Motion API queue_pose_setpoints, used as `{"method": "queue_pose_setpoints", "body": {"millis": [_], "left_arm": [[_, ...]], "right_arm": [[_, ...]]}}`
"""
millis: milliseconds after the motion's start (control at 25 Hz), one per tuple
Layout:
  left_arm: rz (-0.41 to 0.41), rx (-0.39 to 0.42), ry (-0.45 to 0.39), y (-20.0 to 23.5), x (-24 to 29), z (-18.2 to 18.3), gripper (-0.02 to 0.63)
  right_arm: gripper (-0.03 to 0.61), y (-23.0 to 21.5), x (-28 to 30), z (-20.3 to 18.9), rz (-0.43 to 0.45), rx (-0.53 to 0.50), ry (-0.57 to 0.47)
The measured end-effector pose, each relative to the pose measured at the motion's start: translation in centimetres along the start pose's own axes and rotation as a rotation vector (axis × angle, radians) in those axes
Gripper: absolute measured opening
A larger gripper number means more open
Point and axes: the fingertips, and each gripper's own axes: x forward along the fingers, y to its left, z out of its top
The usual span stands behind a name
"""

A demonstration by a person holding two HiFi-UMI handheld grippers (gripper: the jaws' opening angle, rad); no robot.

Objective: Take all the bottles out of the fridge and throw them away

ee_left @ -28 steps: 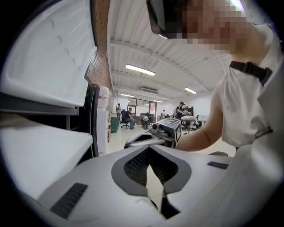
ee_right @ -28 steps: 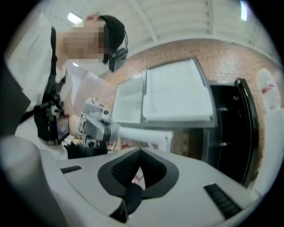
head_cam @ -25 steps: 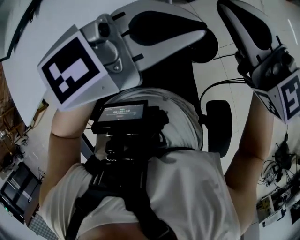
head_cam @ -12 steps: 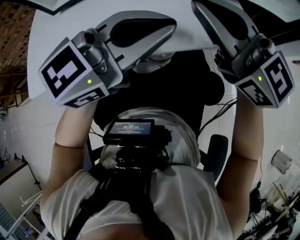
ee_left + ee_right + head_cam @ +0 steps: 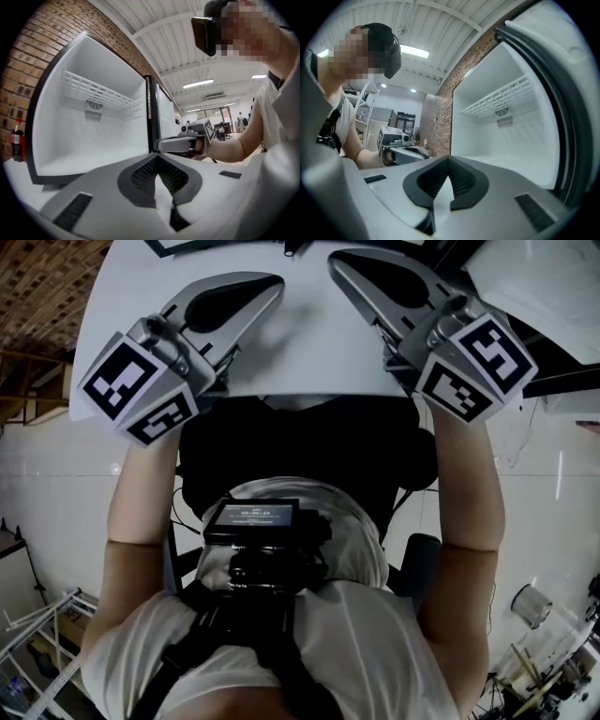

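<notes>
The fridge [image 5: 93, 140] stands open on a white table [image 5: 309, 343], and its white inside shows no bottle, only a wire shelf [image 5: 98, 91] high up. A dark cola bottle [image 5: 17, 139] with a red label stands outside the fridge, to its left by the brick wall. My left gripper [image 5: 272, 282] and right gripper [image 5: 337, 259] are held side by side over the table's near edge, level, pointing at the fridge. Both are shut with nothing between the jaws. The left gripper view shows the right gripper [image 5: 187, 143]; the right gripper view shows the left gripper [image 5: 401, 150].
The fridge door [image 5: 562, 93] stands swung open at the right of the right gripper view. A brick wall [image 5: 28, 56] runs behind and left of the fridge. Below the table, a black chair [image 5: 300, 446] sits against my body; cluttered stands line the floor's edges.
My body and both grippers have turned from the floor and chair to the white table. The grippers have come closer together and now reach over the tabletop toward the fridge.
</notes>
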Motion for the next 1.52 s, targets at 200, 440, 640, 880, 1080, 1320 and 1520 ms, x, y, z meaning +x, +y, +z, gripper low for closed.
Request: {"method": "queue_pose_setpoints", "body": {"millis": [200, 440, 640, 880, 1080, 1320, 1520], "left_arm": [[0.056, -0.043, 0.011, 2.0, 0.1, -1.3, 0.014], [0.083, -0.042, 0.026, 2.9, 1.4, -1.9, 0.014], [0.096, -0.083, 0.065, 4.1, 2.5, -3.1, 0.012], [0.101, -0.108, 0.115, 4.7, 3.5, -4.0, 0.014], [0.108, -0.119, 0.125, 4.7, 3.3, -4.2, 0.012], [0.106, -0.121, 0.127, 4.8, 2.2, -4.0, 0.012], [0.110, -0.117, 0.130, 4.9, 1.8, -4.0, 0.012]], "right_arm": [[0.000, -0.4, 2.3, -1.1, 0.019, 0.060, 0.024], [0.000, -0.3, 4.6, -2.6, 0.030, 0.061, 0.085], [0.000, -0.7, 5.1, -4.1, 0.010, 0.060, 0.125], [0.000, -1.7, 4.6, -5.1, -0.015, 0.090, 0.152], [0.000, -1.2, 4.7, -5.0, -0.005, 0.088, 0.154], [0.000, -0.4, 5.3, -4.9, 0.002, 0.094, 0.159], [0.000, -0.1, 5.7, -5.0, 0.013, 0.101, 0.157]]}}
